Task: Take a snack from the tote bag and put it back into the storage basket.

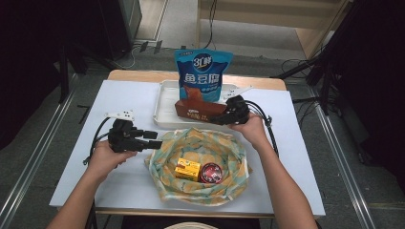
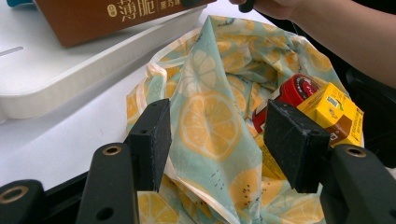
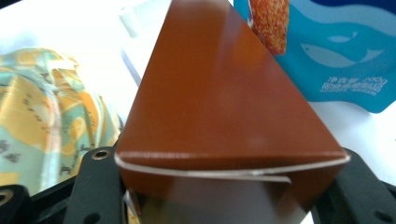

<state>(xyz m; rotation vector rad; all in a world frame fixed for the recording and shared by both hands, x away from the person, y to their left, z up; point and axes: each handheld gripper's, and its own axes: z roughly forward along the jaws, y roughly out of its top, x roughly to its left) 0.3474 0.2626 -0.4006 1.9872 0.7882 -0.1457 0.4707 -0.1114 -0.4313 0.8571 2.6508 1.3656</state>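
My right gripper (image 1: 225,114) is shut on the right end of a long brown box (image 1: 198,110), held over the white tray (image 1: 165,102). In the right gripper view the brown box (image 3: 224,102) sits wedged between both jaws of the right gripper (image 3: 224,189). My left gripper (image 1: 155,139) is open at the left rim of a lemon-print cloth bag (image 1: 224,143). In the left gripper view a fold of the cloth bag (image 2: 210,121) rises between the left gripper's (image 2: 219,140) spread pads without being pressed. Inside the bag lie a yellow carton (image 1: 187,169) and a red tin (image 1: 210,172).
A blue snack pouch (image 1: 203,71) stands upright at the back of the tray. A white cover lies over the table (image 1: 119,95), with bare room at left and right. The tray's rim (image 2: 56,79) lies close behind the bag. Cables trail from both grippers.
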